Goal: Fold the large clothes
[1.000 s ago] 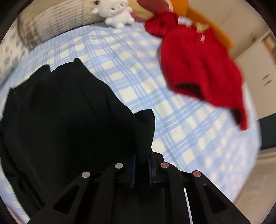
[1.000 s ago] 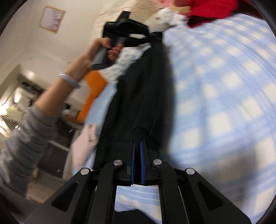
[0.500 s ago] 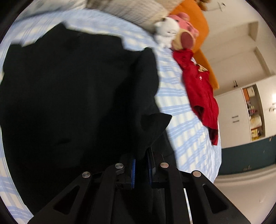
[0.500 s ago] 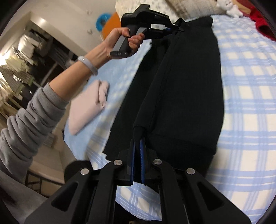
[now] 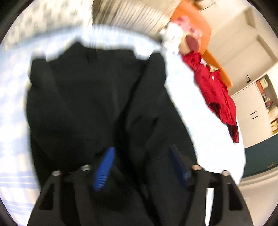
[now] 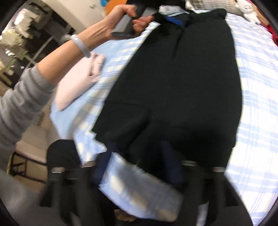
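A large black garment (image 5: 97,97) lies spread flat on the blue-and-white checked bed sheet (image 5: 12,111); it also fills the right wrist view (image 6: 187,83). My left gripper (image 5: 141,156) is open, its blue pads (image 5: 104,168) wide apart over the garment's near edge, holding nothing. My right gripper (image 6: 137,154) is open too, jaws apart over the opposite end of the garment. The left gripper also shows at the top of the right wrist view (image 6: 173,20), held by a hand. Both views are motion-blurred.
A red sweater (image 5: 215,90) lies on the bed to the right, with a white plush toy (image 6: 248,10) and pillows (image 5: 132,15) at the head. A folded pink garment (image 6: 78,81) sits near the bed's edge. White cupboards (image 5: 252,111) stand beyond the bed.
Both grippers were shut on the black garment and held it up. It has come down flat on the bed, and both grippers have opened and let go.
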The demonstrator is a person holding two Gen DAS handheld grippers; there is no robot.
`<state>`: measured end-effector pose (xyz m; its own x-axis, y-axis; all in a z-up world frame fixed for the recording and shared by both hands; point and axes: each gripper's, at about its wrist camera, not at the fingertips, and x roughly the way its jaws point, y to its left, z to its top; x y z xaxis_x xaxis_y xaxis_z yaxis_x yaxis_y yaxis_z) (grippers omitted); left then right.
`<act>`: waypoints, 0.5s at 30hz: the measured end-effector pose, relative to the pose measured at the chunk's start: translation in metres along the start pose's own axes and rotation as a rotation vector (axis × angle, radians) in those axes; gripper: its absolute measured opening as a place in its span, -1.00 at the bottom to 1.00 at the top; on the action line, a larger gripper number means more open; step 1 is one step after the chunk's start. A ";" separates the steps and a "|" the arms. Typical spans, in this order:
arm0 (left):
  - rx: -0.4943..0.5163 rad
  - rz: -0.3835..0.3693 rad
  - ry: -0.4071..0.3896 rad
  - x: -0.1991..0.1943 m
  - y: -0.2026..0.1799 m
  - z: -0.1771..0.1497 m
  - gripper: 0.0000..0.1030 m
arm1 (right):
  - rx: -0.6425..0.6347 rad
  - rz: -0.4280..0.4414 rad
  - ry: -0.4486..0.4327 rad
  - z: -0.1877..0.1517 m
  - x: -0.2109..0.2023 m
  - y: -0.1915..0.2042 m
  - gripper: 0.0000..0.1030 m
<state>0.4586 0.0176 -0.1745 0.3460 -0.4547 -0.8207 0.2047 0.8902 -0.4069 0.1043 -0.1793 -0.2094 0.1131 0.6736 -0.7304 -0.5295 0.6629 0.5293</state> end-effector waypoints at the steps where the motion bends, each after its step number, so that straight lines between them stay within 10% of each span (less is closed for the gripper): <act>1: 0.018 0.030 -0.041 -0.012 -0.009 0.003 0.51 | -0.025 0.003 0.000 -0.006 -0.002 0.004 0.54; 6: 0.109 0.085 -0.140 -0.034 -0.056 0.040 0.70 | 0.004 0.054 -0.033 -0.022 -0.008 0.002 0.54; 15: 0.279 0.256 0.013 0.099 -0.120 0.120 0.55 | 0.144 0.123 -0.233 -0.035 -0.057 -0.041 0.56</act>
<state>0.5781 -0.1378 -0.1587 0.4072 -0.2168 -0.8872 0.3552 0.9325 -0.0649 0.0899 -0.2560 -0.2050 0.2546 0.7974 -0.5471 -0.4280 0.6003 0.6757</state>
